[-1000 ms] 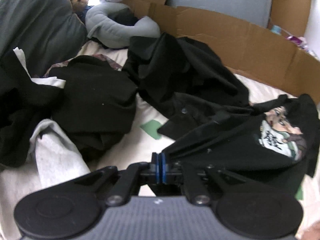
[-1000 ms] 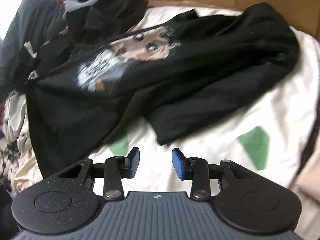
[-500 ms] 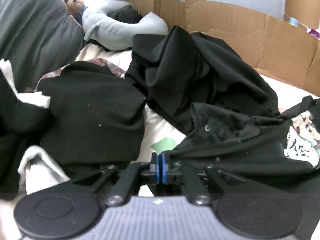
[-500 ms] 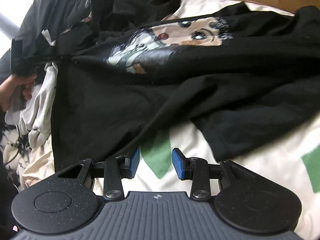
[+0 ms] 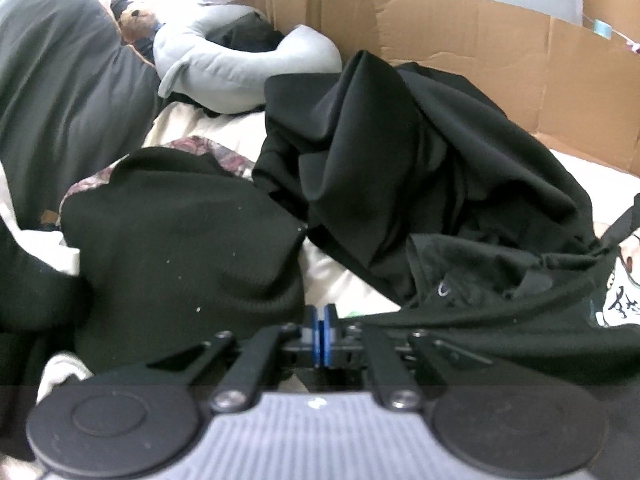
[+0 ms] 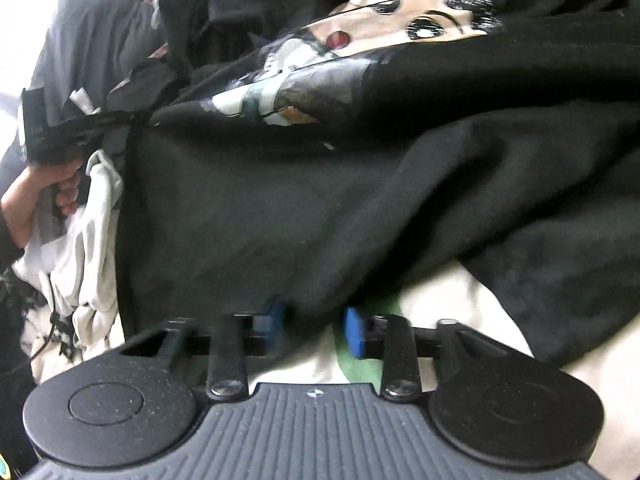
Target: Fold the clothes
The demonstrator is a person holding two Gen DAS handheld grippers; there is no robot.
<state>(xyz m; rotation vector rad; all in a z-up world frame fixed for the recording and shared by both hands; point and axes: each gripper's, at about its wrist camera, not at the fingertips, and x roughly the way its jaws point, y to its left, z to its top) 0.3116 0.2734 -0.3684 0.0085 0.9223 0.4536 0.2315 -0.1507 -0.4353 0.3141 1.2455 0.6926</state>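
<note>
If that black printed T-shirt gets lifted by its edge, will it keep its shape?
Probably not. The T-shirt lies in soft wrinkles, so it looks floppy. Pinched by the left gripper, it likely sags and drags. The right gripper is open at its hem.

The black shirt (image 5: 520, 332) runs off the right edge, so its picture (image 5: 624, 300) is cut in half. In the right wrist view the shirt's hem (image 6: 312, 304) hides the bed (image 6: 436, 292) between the blue pads (image 6: 354, 330) — everything there is blurry.
</note>
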